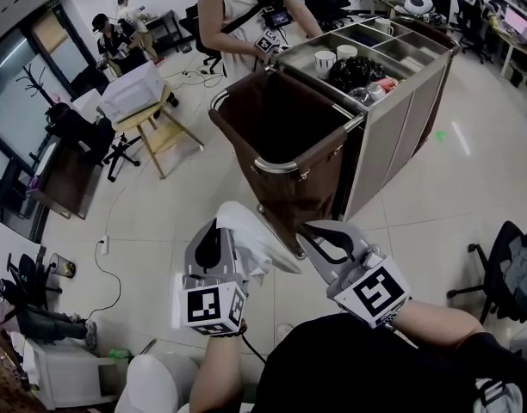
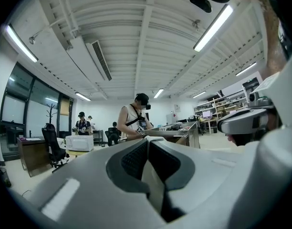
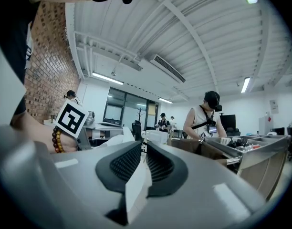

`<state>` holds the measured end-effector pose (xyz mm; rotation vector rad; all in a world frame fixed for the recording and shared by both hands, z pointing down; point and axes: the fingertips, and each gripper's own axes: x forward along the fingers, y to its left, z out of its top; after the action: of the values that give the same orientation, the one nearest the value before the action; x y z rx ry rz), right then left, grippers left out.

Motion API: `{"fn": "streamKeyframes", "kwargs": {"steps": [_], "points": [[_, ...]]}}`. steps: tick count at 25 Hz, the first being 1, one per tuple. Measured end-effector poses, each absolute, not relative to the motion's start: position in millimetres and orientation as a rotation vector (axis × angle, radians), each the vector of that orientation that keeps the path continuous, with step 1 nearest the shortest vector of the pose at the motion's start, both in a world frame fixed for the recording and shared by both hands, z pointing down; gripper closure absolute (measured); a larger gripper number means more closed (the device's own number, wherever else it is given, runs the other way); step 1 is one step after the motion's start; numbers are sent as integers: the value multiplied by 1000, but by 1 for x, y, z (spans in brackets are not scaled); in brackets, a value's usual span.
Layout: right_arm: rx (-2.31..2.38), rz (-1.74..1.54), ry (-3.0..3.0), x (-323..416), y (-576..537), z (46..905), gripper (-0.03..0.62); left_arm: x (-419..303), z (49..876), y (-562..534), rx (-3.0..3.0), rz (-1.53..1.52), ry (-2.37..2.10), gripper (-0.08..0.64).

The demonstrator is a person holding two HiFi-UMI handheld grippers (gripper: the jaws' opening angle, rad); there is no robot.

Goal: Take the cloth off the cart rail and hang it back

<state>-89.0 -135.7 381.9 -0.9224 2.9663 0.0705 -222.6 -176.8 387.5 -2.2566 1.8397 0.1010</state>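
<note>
Occlusion: the left gripper's (image 1: 213,239) tips lie buried under the cloth (image 1: 251,235) in the head view; whether the cloth's far edge brushes the bag (image 1: 285,123) cannot be told.
Left gripper: its own view shows ribbed dark pads closed on a thin pale fold of cloth.
Right gripper (image 1: 313,235): clamped on a stiff white fold, seen edge-on in its own view.
Cloth place: off the rail (image 1: 279,167), bunched in the air between both grippers, low in front of the bag.
Materials: soft, creased white fabric; curved shiny metal rail; brown bag hanging open; grey boxy cart (image 1: 401,110).
Surroundings: cups (image 1: 325,59) in the cart's top tray; a person (image 1: 233,15) standing behind the cart; wooden stool (image 1: 156,132) bearing a white box (image 1: 133,89); office chair (image 1: 513,269) at the right.
</note>
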Motion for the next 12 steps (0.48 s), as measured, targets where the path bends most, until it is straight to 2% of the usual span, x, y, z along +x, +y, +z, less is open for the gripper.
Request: {"fn": "streamKeyframes", "kwargs": {"steps": [12], "points": [[-969, 71, 2949, -81, -135, 380, 558, -200, 378, -170, -2281, 101, 1770, 550]]}}
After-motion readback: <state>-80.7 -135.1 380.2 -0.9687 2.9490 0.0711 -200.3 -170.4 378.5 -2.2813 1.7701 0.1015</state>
